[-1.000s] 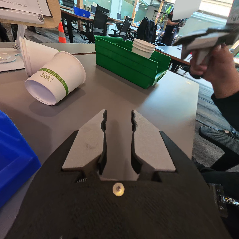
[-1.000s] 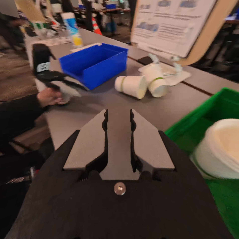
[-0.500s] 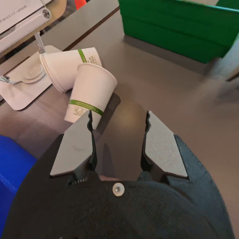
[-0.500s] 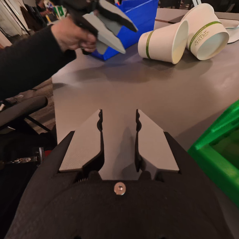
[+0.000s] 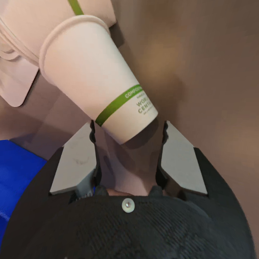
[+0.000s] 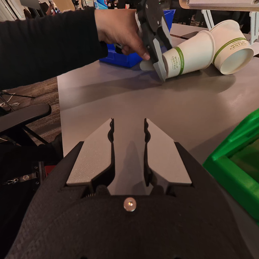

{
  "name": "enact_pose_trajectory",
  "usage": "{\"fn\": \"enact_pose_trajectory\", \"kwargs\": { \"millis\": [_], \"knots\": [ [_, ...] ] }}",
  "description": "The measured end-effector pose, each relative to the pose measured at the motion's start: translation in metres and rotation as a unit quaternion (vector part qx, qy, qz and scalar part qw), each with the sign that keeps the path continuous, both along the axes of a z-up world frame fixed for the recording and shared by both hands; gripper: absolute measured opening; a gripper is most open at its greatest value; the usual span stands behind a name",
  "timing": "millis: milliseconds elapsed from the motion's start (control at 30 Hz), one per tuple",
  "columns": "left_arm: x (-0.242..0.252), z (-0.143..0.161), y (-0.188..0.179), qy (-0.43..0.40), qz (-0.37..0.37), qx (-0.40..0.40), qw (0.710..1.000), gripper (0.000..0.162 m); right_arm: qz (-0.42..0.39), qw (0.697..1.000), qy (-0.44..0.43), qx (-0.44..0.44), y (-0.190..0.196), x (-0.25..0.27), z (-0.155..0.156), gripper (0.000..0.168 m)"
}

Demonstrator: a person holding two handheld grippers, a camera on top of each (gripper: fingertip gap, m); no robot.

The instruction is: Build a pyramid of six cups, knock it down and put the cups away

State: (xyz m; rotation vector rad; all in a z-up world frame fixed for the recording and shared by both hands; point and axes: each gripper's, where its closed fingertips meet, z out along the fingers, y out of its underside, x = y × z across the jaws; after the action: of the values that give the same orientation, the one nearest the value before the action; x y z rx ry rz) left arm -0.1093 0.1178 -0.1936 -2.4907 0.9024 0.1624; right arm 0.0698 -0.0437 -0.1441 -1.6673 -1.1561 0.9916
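Left hand-held gripper (image 5: 128, 123) spread wide, angled down over the near cup (image 5: 96, 78). That cup lies on its side on the grey bench (image 5: 203, 70), base toward the gripper and just entering the gap between the fingers (image 5: 78, 161); not clamped. Its rim touches the second cup (image 6: 232, 49), also on its side, mouth facing the right view. Blue bin (image 5: 18, 175) just left of the gripper. Left view blurred.

Right hand-held gripper (image 6: 129, 120) narrowly parted, holding nothing, low over bare bench well apart from both cups. Green bin (image 6: 229, 165) beside it on the right. A hand (image 6: 119, 32) in a dark sleeve grips the left tool.
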Motion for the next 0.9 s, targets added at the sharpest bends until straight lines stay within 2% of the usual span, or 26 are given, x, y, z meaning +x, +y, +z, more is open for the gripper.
{"fn": "enact_pose_trajectory", "kwargs": {
  "millis": [33, 167, 233, 333, 400, 500, 633, 700, 767, 900],
  "knots": [
    [0.006, -0.001, -0.006, -0.009, -0.009, -0.008, 1.0, 0.094, 0.0, 1.0, 0.001, -0.001, 0.0, 0.0, 0.0, 0.04],
    [0.007, -0.004, -0.013, -0.006, 0.001, -0.016, 1.0, 0.097, -0.002, 1.0, 0.003, -0.009, 0.002, 0.001, 0.0, 0.04],
    [0.023, -0.001, -0.019, -0.077, 0.008, -0.041, 0.996, 0.099, -0.002, 1.0, 0.003, -0.013, 0.002, 0.001, 0.0, 0.04],
    [0.047, 0.017, -0.02, -0.211, 0.036, -0.064, 0.975, 0.102, -0.002, 1.0, 0.004, -0.014, 0.002, 0.001, 0.0, 0.04],
    [0.048, 0.025, -0.014, -0.256, 0.068, -0.063, 0.962, 0.104, -0.001, 1.0, 0.003, -0.015, 0.002, 0.001, -0.001, 0.039],
    [0.034, 0.023, 0.004, -0.254, 0.128, -0.041, 0.958, 0.108, 0.003, 1.0, -0.002, -0.022, 0.002, 0.0, -0.003, 0.039],
    [0.047, 0.016, 0.019, -0.288, 0.169, -0.053, 0.941, 0.111, 0.004, 1.0, -0.002, -0.021, 0.001, -0.001, -0.003, 0.039],
    [0.045, 0.005, 0.026, -0.271, 0.189, -0.047, 0.943, 0.1, 0.004, 1.0, -0.001, -0.019, 0.001, 0.0, -0.002, 0.039],
    [0.05, -0.003, 0.03, -0.282, 0.187, -0.039, 0.94, 0.092, 0.005, 1.0, -0.001, -0.017, 0.0, 0.0, -0.002, 0.039],
    [0.063, 0.002, 0.023, -0.32, 0.149, -0.004, 0.936, 0.091, 0.008, 1.0, 0.005, -0.008, -0.002, 0.0, 0.001, 0.039]
  ]
}}
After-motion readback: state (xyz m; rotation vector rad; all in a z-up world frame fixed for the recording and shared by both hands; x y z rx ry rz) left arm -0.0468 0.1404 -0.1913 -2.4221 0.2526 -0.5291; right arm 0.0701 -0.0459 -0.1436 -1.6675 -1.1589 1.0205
